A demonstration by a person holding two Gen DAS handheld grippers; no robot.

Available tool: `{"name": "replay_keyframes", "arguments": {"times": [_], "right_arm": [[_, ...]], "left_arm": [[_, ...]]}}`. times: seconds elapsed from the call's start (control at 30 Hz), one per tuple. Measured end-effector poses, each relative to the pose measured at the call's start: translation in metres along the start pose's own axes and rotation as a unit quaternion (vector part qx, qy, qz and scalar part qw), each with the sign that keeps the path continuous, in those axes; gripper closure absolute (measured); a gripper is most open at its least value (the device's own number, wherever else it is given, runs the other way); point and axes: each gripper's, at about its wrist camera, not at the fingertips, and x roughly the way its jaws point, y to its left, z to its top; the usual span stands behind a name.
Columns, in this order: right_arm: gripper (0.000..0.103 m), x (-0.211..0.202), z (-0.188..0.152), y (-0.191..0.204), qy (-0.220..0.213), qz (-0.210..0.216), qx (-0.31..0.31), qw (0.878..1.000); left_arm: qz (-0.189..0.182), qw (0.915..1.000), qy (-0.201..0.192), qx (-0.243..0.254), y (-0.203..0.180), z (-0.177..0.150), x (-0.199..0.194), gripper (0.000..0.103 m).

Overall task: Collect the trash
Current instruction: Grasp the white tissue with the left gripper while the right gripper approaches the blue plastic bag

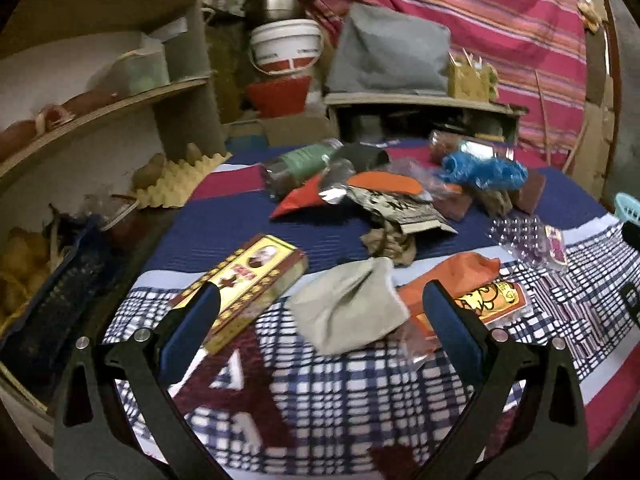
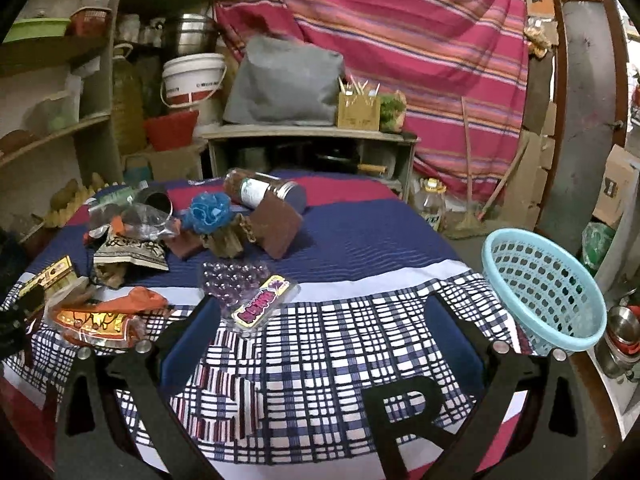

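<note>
Trash lies scattered on a checked and blue cloth (image 1: 320,392). My left gripper (image 1: 322,304) is open above a grey paper pouch (image 1: 348,308), with a yellow carton (image 1: 244,284) at its left finger and an orange snack wrapper (image 1: 472,284) at its right. A pile at the back holds a blue mesh scrubber (image 1: 484,170), a green-labelled bottle (image 1: 304,162) and printed packets (image 1: 400,204). My right gripper (image 2: 324,316) is open over bare cloth, just right of a clear blister pack (image 2: 250,294). A light blue basket (image 2: 548,288) sits empty at the table's right edge.
Wooden shelves (image 1: 100,112) with an egg tray (image 1: 180,180) and a dark crate (image 1: 52,300) stand close on the left. Behind the table are a low cabinet (image 2: 308,148), white bucket (image 2: 194,78) and striped curtain (image 2: 400,40). A metal cup (image 2: 620,332) sits beyond the basket.
</note>
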Motion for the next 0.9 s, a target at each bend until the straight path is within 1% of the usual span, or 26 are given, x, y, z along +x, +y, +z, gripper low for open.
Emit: {"name": "replay_keyframes", "arguments": {"times": [0.07,0.17,0.27,0.33,0.4,0.43,0.5,0.53,0.6,0.63,0.7,0.73,0.77,0.8,0.83,0.87,0.9], "right_arm": [[0.004,0.0,0.001,-0.002,-0.01,0.005,0.0,1.0],[0.004,0.007,0.0,-0.003,-0.004,-0.002,-0.006,1.0],[0.004,0.017,-0.003,-0.006,0.01,-0.005,-0.002,1.0],[0.004,0.023,-0.005,-0.008,0.02,-0.01,-0.003,1.0],[0.004,0.029,-0.007,-0.008,0.027,-0.013,-0.004,1.0],[0.004,0.031,-0.008,-0.008,0.031,-0.012,-0.003,0.999],[0.004,0.035,-0.009,-0.008,0.038,-0.011,-0.005,0.999],[0.004,0.036,-0.009,-0.007,0.04,-0.011,-0.006,0.999],[0.004,0.037,-0.009,-0.005,0.044,-0.009,-0.009,0.999],[0.004,0.038,-0.009,-0.004,0.046,-0.007,-0.009,0.999],[0.004,0.038,-0.008,-0.002,0.049,-0.005,-0.008,0.999],[0.004,0.038,-0.008,0.0,0.049,-0.001,-0.008,0.999],[0.004,0.037,-0.008,0.003,0.049,0.003,-0.009,0.999],[0.004,0.037,-0.008,0.005,0.05,0.006,-0.012,0.999],[0.004,0.036,-0.008,0.009,0.05,0.008,-0.016,0.999],[0.004,0.035,-0.008,0.011,0.051,0.01,-0.019,0.998],[0.004,0.035,-0.008,0.015,0.051,0.013,-0.022,0.998]], "left_arm": [[0.012,0.9997,0.006,0.018,-0.01,0.002,0.009,0.005],[0.007,0.9993,0.025,0.027,-0.016,0.004,0.024,0.005],[-0.001,0.999,0.044,0.012,-0.011,0.004,0.034,0.005],[-0.004,0.9986,0.053,-0.006,-0.003,0.004,0.037,0.007],[-0.005,0.998,0.062,-0.007,0.003,0.005,0.043,0.019],[-0.005,0.9979,0.065,-0.006,0.004,0.005,0.045,0.021],[-0.011,0.9977,0.066,-0.005,0.007,0.006,0.046,0.031],[-0.016,0.9977,0.066,-0.004,0.009,0.006,0.045,0.034],[-0.022,0.9976,0.066,0.0,0.011,0.006,0.044,0.048],[-0.025,0.9974,0.067,0.001,0.012,0.006,0.044,0.052],[-0.034,0.997,0.07,0.005,0.013,0.006,0.045,0.073],[-0.04,0.9966,0.071,0.007,0.014,0.006,0.046,0.077],[-0.045,0.9963,0.072,0.009,0.013,0.006,0.046,0.085],[-0.049,0.9961,0.072,0.012,0.013,0.006,0.045,0.091],[-0.051,0.996,0.071,0.017,0.012,0.007,0.044,0.092],[-0.05,0.9962,0.068,0.021,0.012,0.007,0.043,0.096],[-0.049,0.9964,0.065,0.024,0.012,0.008,0.04,0.098]]}}
